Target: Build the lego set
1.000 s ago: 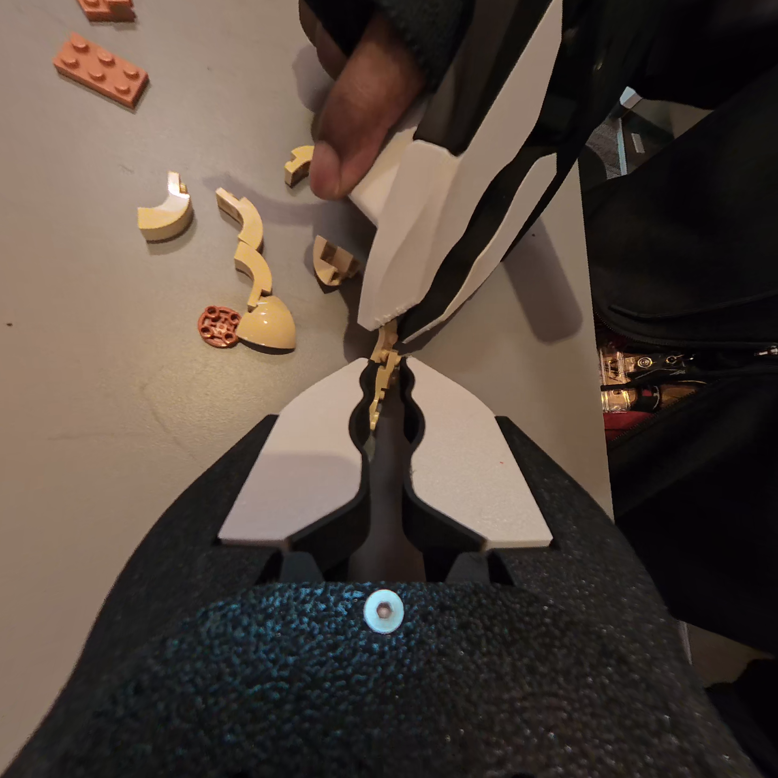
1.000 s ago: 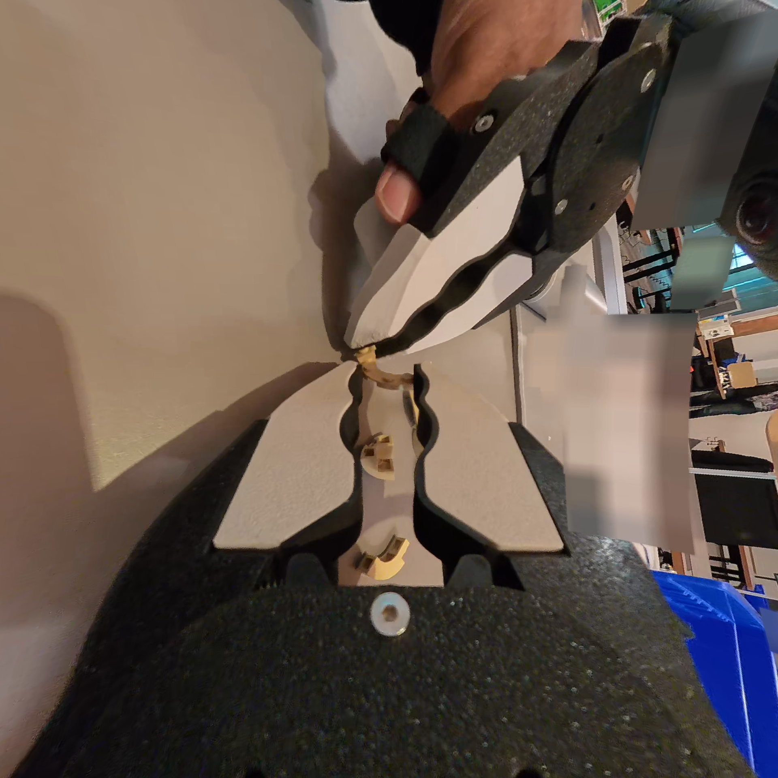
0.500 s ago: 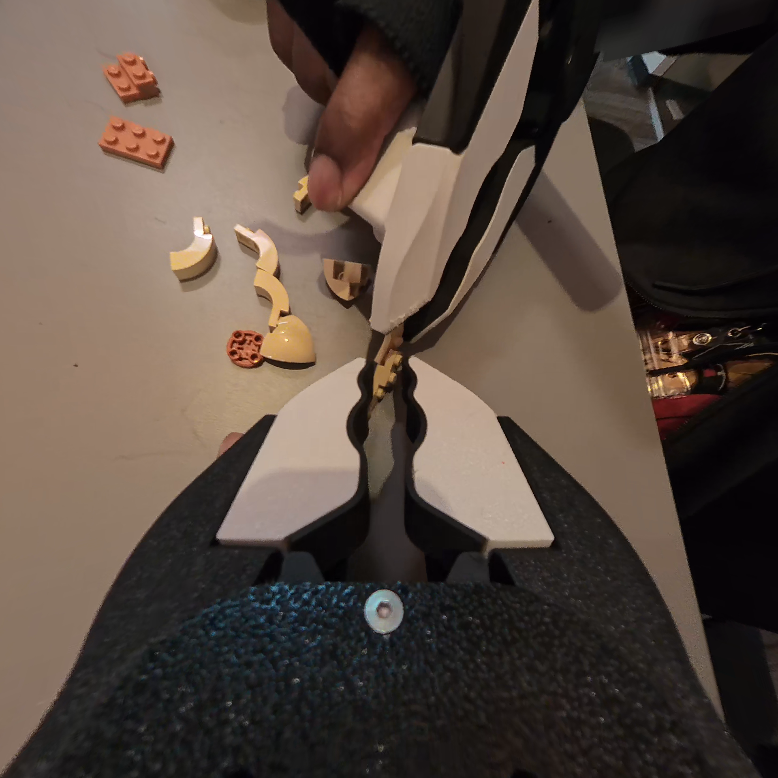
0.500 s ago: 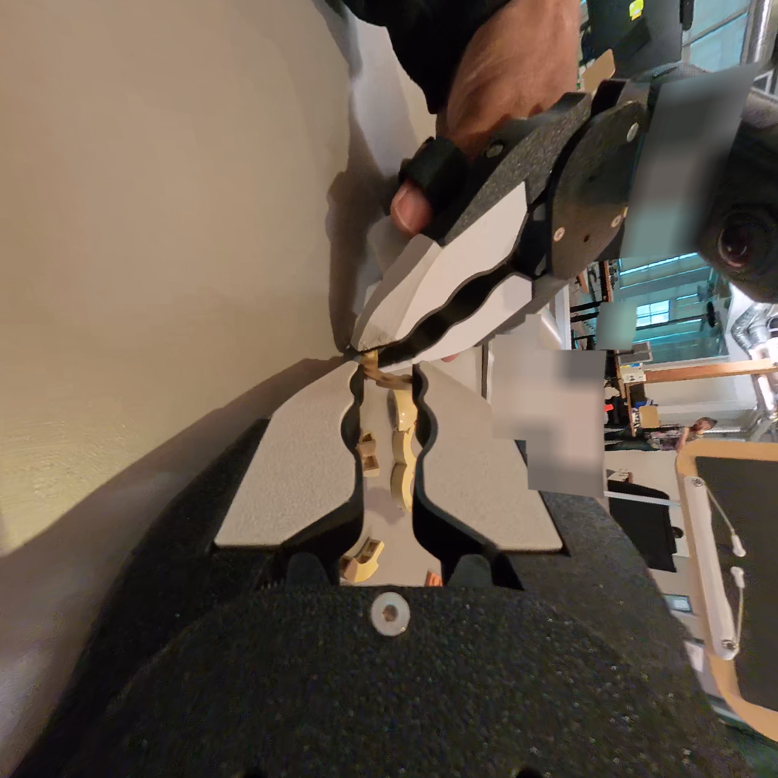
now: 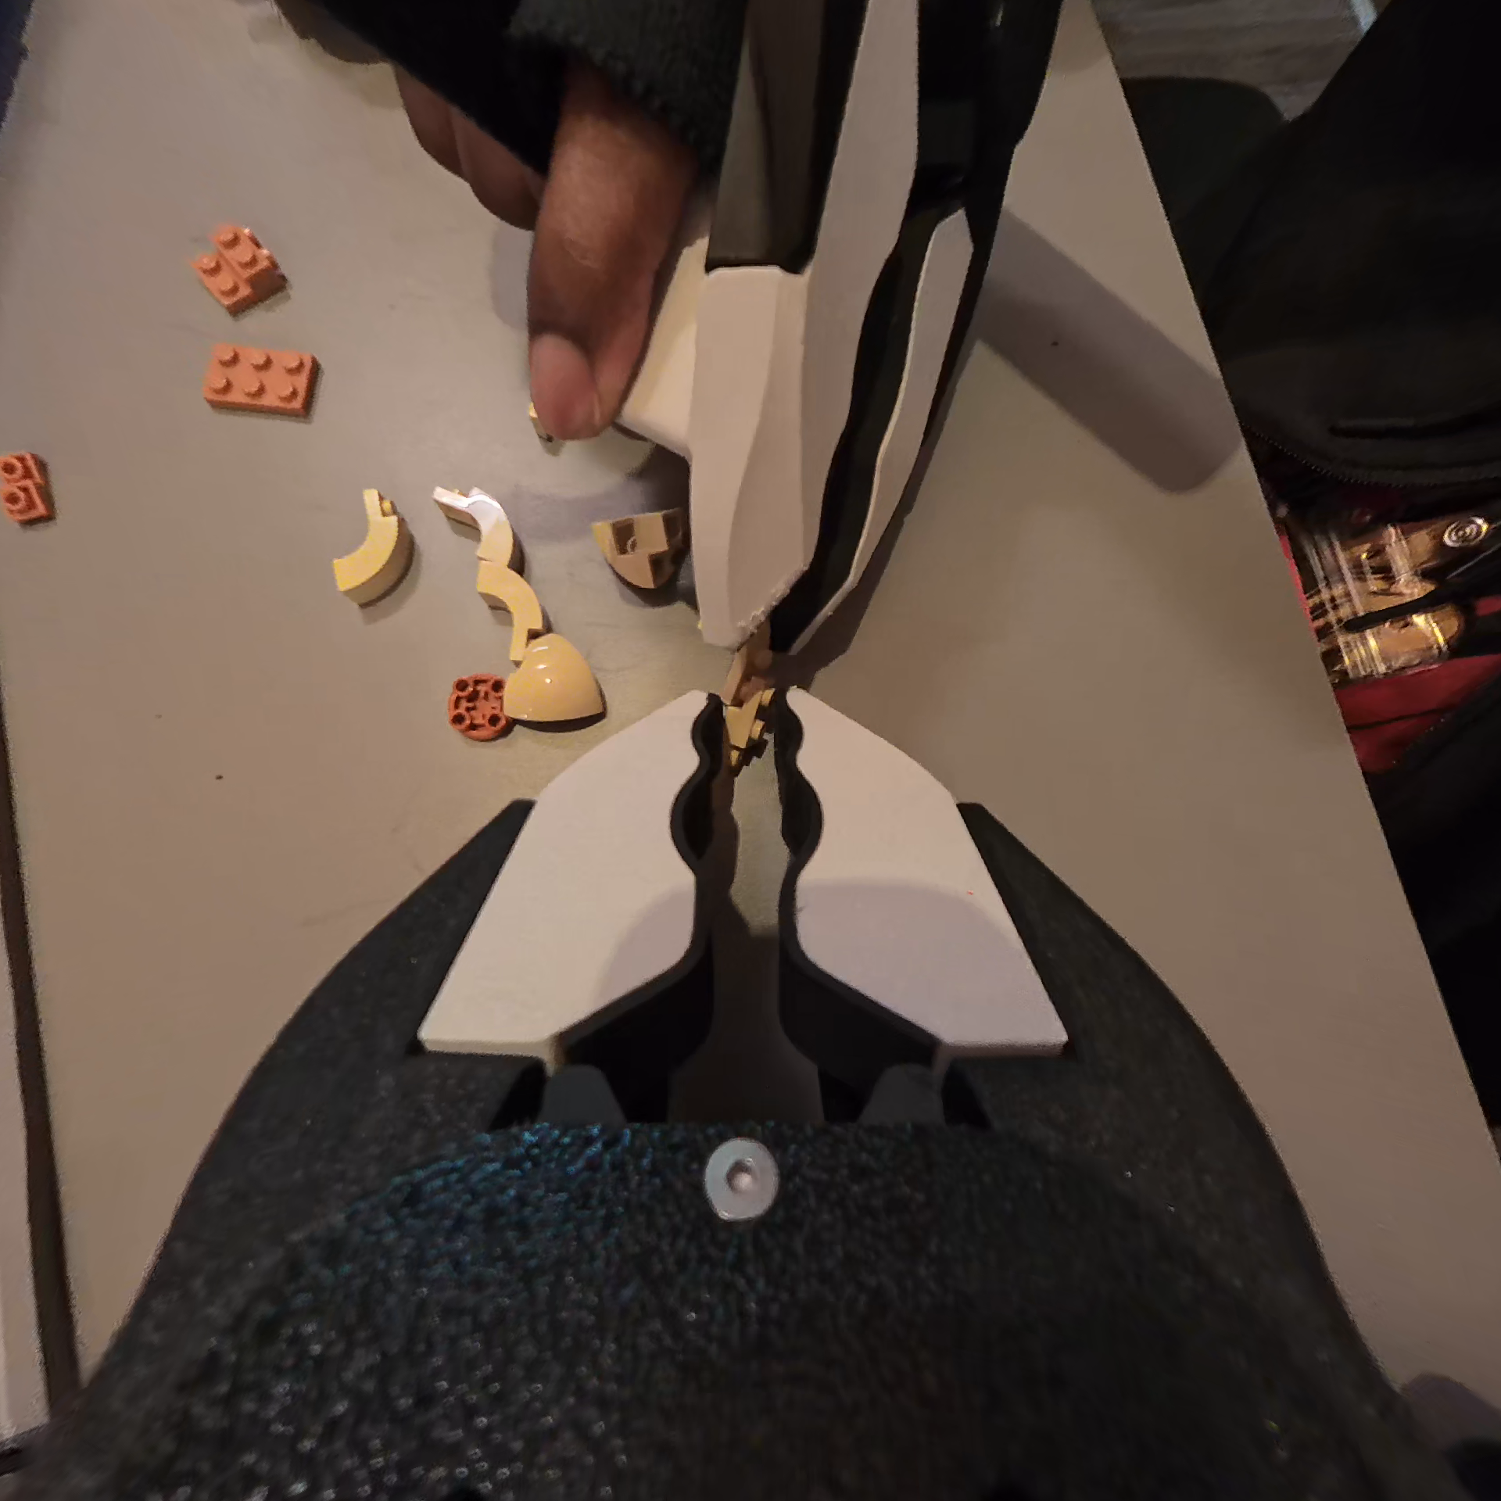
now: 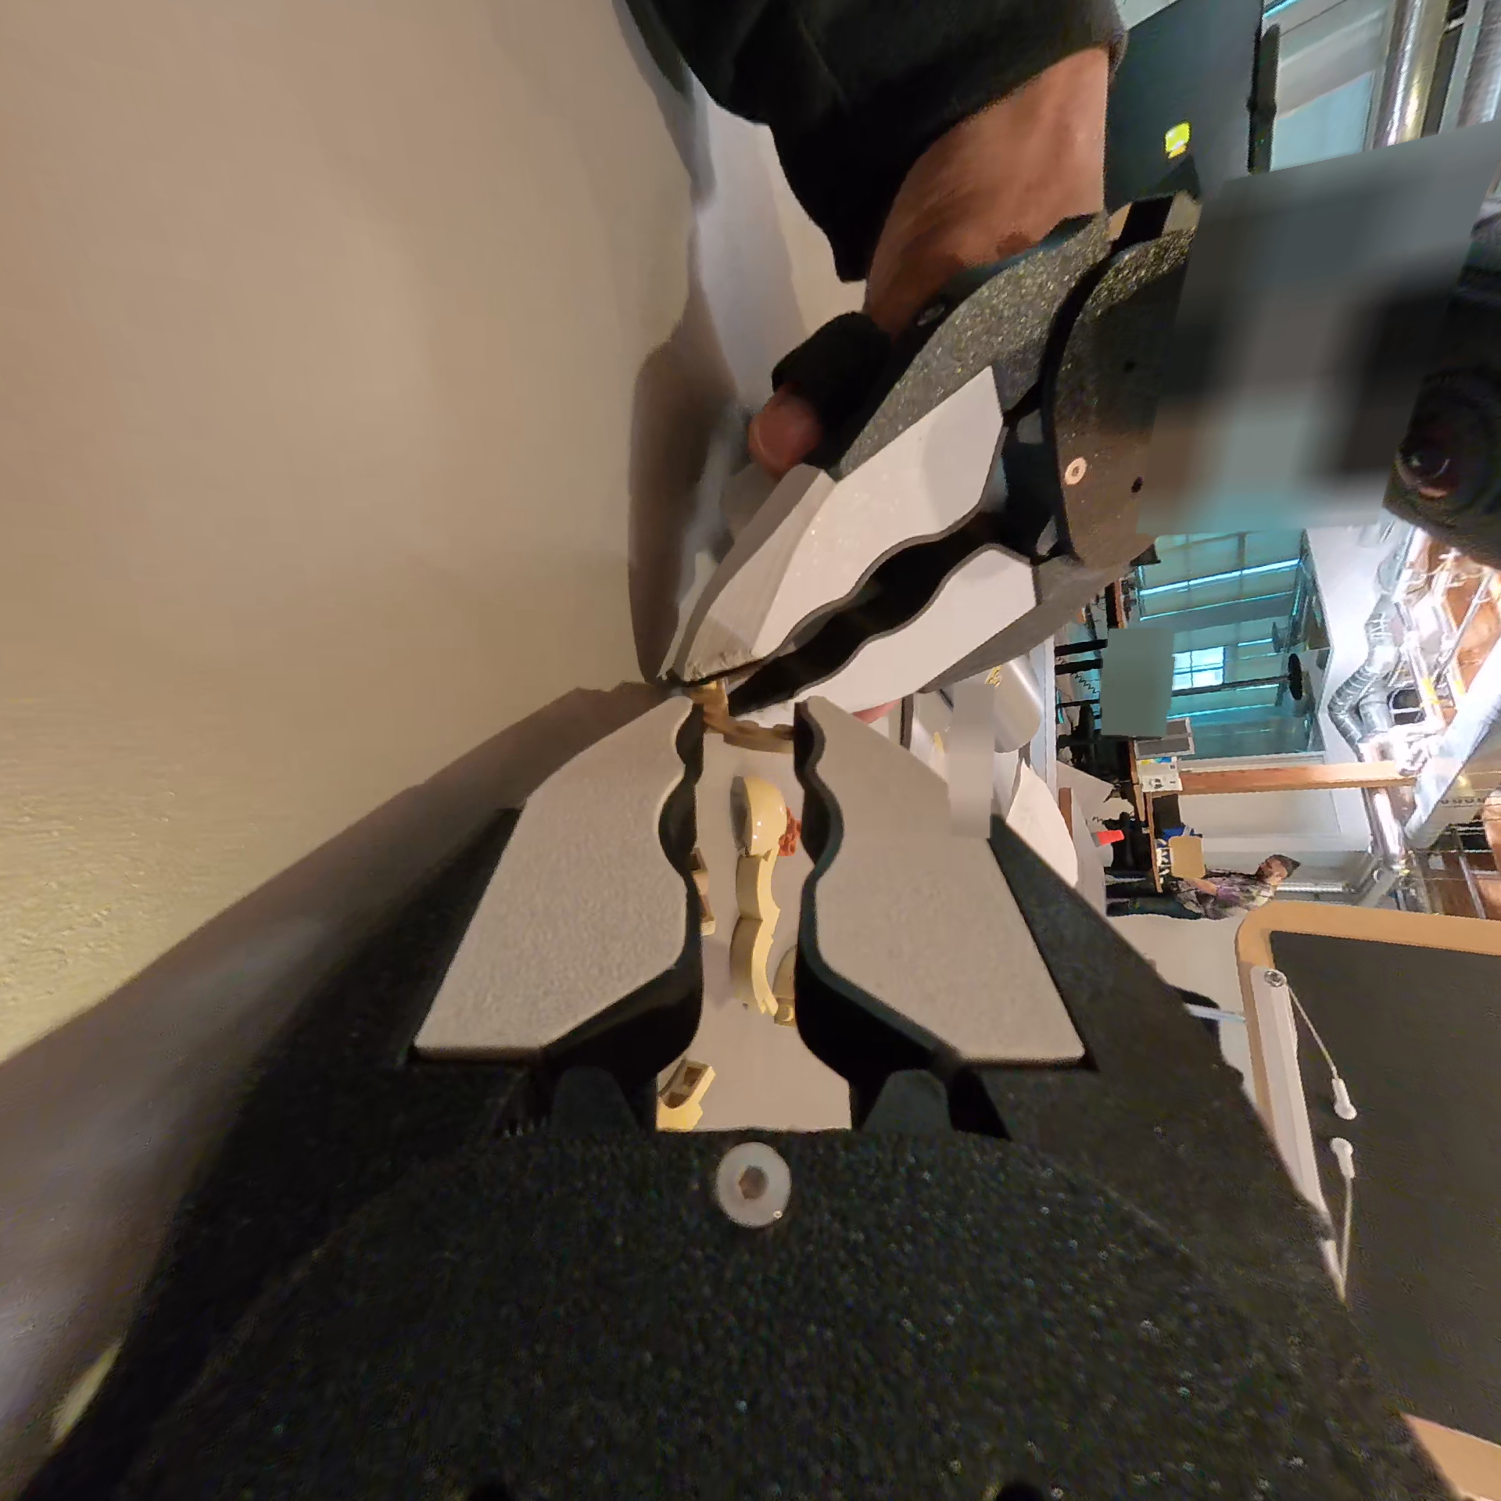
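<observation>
My left gripper [image 5: 743, 705] is shut on a small tan Lego piece [image 5: 746, 721] at its tips, above the grey table [image 5: 244, 812]. My right gripper [image 5: 767, 642] comes down from above, tip to tip with the left, and pinches a tan piece joined to the first. In the right wrist view my right gripper [image 6: 743, 715] is shut on a tan curved piece [image 6: 751, 735], and the left gripper [image 6: 715, 678] grips its other end from the upper right. A thumb [image 5: 585, 325] rests on the right gripper's finger.
Loose pieces lie to the left: a tan quarter arch [image 5: 374, 560], a tan curved strip [image 5: 503, 568], a tan dome [image 5: 556, 690] beside a brown round plate [image 5: 479, 707], an upturned tan piece [image 5: 646, 552], and orange plates [image 5: 260, 380]. The table edge [image 5: 1299, 650] runs along the right, with dark bags beyond. The tips of both grippers are at nearly the same place. My left gripper's tips are some 5 centimetres from the brown round plate [image 5: 479, 707].
Both grippers stay shut on the tan pieces and have shifted together over the table. The right gripper now stands more upright. More orange plates show at the left.
</observation>
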